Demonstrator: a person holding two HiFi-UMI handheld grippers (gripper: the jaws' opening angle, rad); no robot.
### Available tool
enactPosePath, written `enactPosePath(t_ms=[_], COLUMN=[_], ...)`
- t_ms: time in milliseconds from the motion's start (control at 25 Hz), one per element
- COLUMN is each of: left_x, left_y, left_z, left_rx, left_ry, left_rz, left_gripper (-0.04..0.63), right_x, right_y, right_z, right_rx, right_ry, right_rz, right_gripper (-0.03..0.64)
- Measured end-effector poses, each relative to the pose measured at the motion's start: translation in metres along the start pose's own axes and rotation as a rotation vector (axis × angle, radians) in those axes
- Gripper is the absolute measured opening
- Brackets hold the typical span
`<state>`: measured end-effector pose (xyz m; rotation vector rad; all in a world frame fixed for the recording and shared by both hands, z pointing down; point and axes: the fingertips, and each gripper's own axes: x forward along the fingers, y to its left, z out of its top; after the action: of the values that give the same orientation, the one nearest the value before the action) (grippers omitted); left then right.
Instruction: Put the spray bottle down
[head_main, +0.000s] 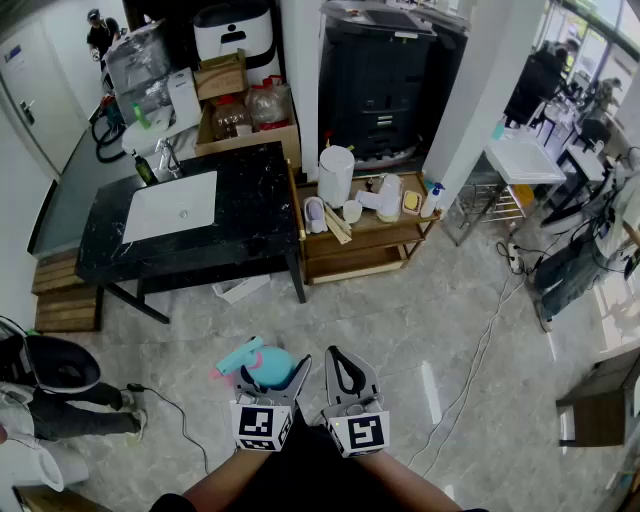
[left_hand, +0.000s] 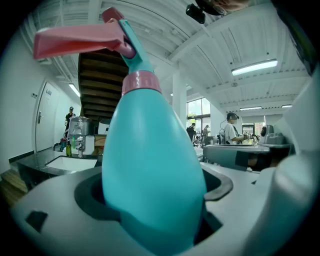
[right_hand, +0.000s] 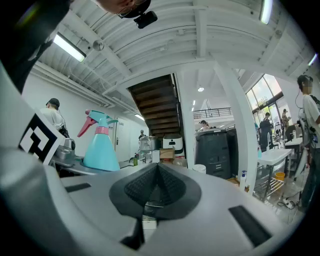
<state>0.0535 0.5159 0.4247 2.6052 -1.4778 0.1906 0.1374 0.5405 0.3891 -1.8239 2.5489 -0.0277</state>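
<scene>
A teal spray bottle (head_main: 266, 363) with a pink trigger and pink collar sits upright between the jaws of my left gripper (head_main: 272, 376), which is shut on its wide body. In the left gripper view the spray bottle (left_hand: 150, 165) fills the middle, its trigger pointing left. My right gripper (head_main: 346, 364) is just to the right of the left one, above the tiled floor, with its jaws closed together and nothing between them. In the right gripper view the dark pads (right_hand: 156, 186) meet, and the spray bottle (right_hand: 101, 146) shows at the left.
Ahead stands a black table (head_main: 255, 215) with a white sink (head_main: 172, 205) set into it. A low wooden shelf (head_main: 372, 243) to its right carries a white jug and small containers. A tall black cabinet (head_main: 385, 85) stands behind. A cable (head_main: 482, 345) crosses the floor at right.
</scene>
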Motion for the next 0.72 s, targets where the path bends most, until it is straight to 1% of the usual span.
enactPosePath(t_ms=[120,280,400,480,600,720], left_x=[0.014,0.04,0.063,0.078,0.103,0.128], left_y=[0.021,0.058,0.094,0.113,0.144,0.177], left_z=[0.005,0.014,0.022,0.026,0.032,0.04], left_rx=[0.011,0.021,0.028,0.026,0.019,0.006], left_ry=[-0.009,-0.023,-0.041,-0.039,-0.037,-0.04], left_rz=[0.017,0.034,0.055,0.064,0.063,0.045], left_gripper=[0.456,0.456,0.456,0.456,0.456,0.456], right_x=[0.024,0.068,0.109,0.133,0.173,0.216], right_y=[-0.006,-0.006,-0.001,0.002,0.002,0.007], right_z=[-0.009,-0.014,-0.008,-0.006,-0.006,-0.008], right_rx=[0.0,0.004,-0.04,-0.055,-0.058,-0.065], right_ry=[0.036,0.046,0.04,0.054,0.071,0.083], right_rz=[0.002,0.012,0.037,0.054,0.065,0.079], right_gripper=[0.017,0.017,0.017,0.017,0.017,0.017])
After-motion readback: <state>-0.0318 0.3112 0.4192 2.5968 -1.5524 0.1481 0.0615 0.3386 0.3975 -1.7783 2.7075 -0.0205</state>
